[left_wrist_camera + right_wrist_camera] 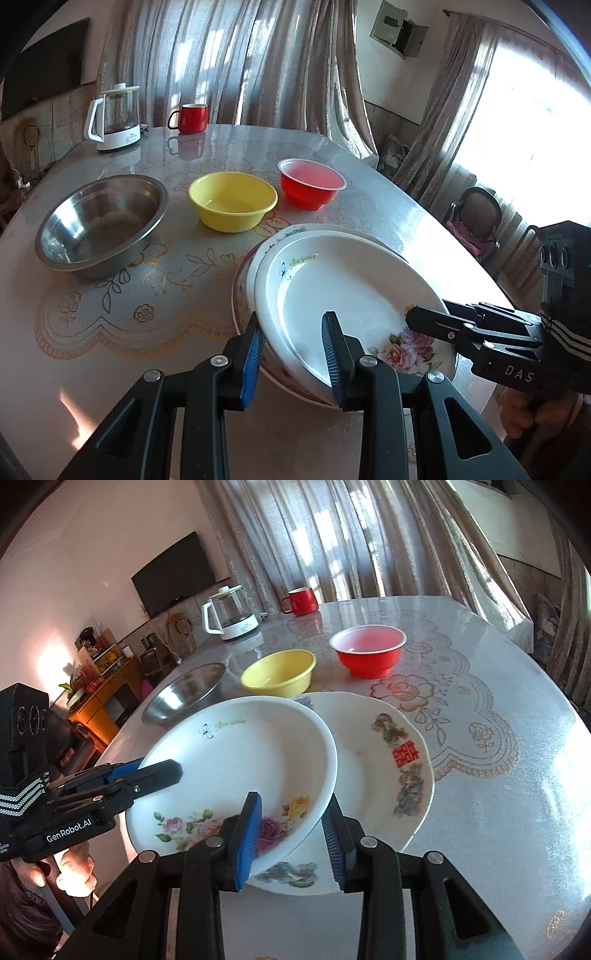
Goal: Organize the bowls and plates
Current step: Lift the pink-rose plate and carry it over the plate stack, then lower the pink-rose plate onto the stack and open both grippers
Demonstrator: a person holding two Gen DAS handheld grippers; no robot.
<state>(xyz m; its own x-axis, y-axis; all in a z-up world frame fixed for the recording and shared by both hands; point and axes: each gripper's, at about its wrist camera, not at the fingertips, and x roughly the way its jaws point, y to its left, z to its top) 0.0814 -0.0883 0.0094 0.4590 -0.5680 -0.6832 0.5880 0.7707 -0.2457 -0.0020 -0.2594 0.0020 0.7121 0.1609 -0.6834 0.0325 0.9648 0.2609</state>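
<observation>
Both tools, left tool (pixel 293 354) and right tool (pixel 291 836), grasp the rim of a tilted white rose-printed plate (pixel 236 760) resting on a larger white decorated plate (pixel 384 775), bowls at twelve o'clock.

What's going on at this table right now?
A person with a gripper in each hand is stacking dishes. Both the left gripper and the right gripper have their fingers around the rim of the rose plate, which sits tilted on another plate. Three bowls wait behind.
</observation>
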